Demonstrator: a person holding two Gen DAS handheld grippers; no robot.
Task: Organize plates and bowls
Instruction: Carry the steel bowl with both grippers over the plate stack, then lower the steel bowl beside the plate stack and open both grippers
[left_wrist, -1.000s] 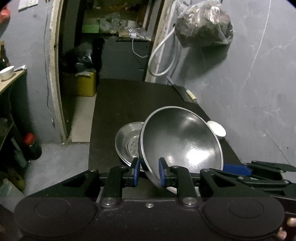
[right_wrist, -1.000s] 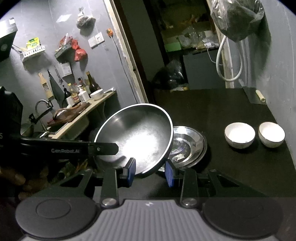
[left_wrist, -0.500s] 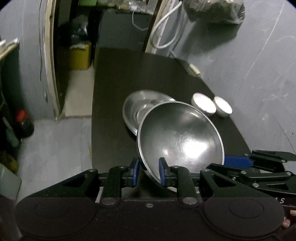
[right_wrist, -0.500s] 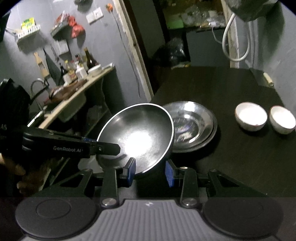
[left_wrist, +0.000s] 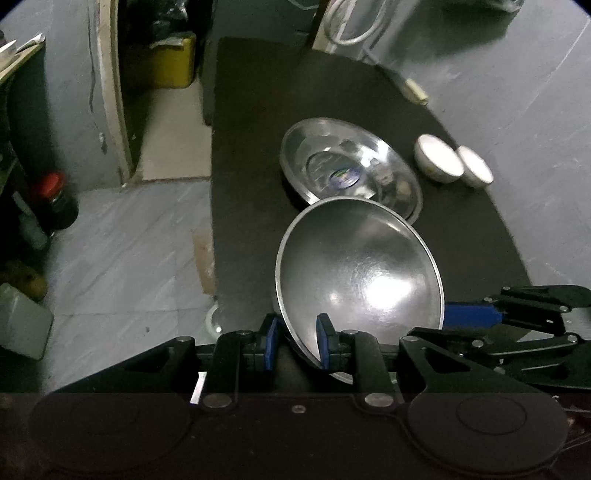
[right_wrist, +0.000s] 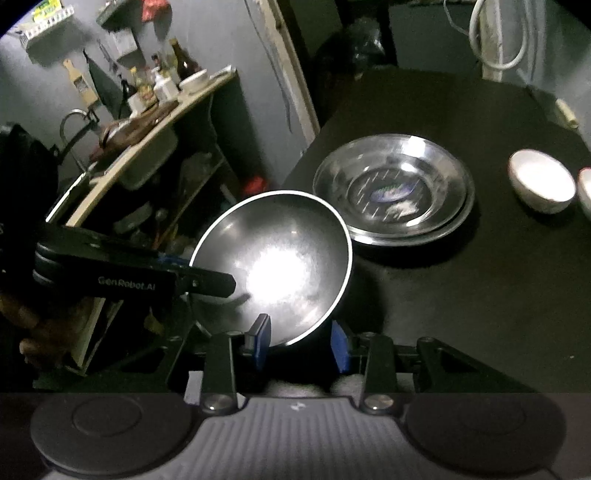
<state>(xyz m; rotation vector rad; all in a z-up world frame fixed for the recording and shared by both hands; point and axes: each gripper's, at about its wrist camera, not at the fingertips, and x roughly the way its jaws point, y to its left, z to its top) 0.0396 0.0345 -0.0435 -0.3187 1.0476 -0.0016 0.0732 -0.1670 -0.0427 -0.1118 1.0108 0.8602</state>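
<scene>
Both grippers carry one large steel bowl (left_wrist: 362, 273) by its rim, tilted over the near part of the dark table (left_wrist: 251, 147). My left gripper (left_wrist: 297, 343) is shut on the bowl's near rim, one blue pad inside and one outside. My right gripper (right_wrist: 300, 345) is shut on the opposite rim of the same steel bowl (right_wrist: 273, 262). Just beyond it lies a stack of shallow steel plates (left_wrist: 351, 173), a sticker in the top one. Two small white bowls (left_wrist: 437, 162) (left_wrist: 474, 171) stand side by side to the right of the plates.
The table's left edge drops to a grey floor, where a red-capped bottle (left_wrist: 55, 199) stands. A counter with a sink, tap and bottles (right_wrist: 147, 110) is at the left in the right wrist view. A yellow container (left_wrist: 170, 62) sits in the doorway. The grey wall runs along the table's right side.
Both grippers have sunk and tipped downward with the bowl in them. The bowl now hangs lower, just in front of the steel plates, which show in full.
</scene>
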